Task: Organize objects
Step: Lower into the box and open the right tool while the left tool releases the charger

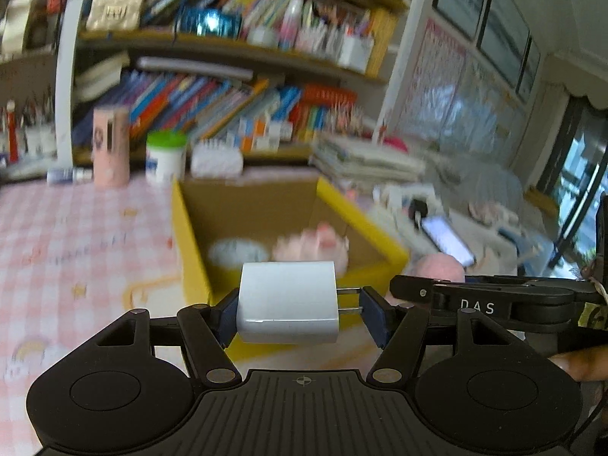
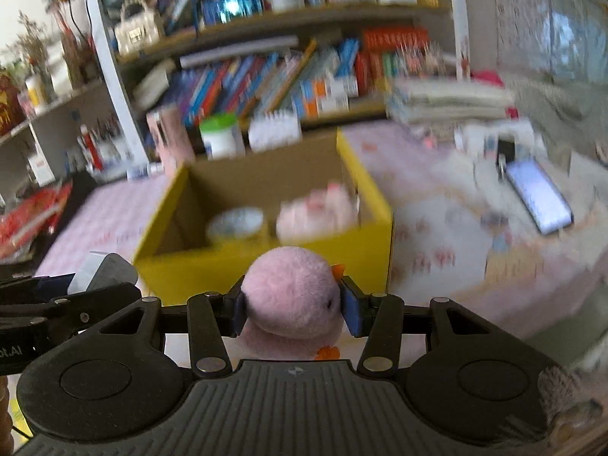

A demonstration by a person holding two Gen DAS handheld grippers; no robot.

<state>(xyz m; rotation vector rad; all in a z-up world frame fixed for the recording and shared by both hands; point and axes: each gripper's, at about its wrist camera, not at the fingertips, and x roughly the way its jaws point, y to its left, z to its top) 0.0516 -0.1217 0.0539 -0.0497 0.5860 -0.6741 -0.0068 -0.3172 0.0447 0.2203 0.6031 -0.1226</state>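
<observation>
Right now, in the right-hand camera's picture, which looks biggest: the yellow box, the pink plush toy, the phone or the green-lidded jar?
1. yellow box
2. pink plush toy, though being nearest the camera inflates it
3. phone
4. green-lidded jar, though it stands farthest back

A pink checked cloth covers the counter [image 1: 76, 235]. On it sit a yellow box [image 1: 190, 235], a pink tube [image 1: 111, 144], a white jar with a green lid [image 1: 166, 157], a lit phone [image 2: 539, 199] and a pile of papers [image 1: 364, 159].
</observation>
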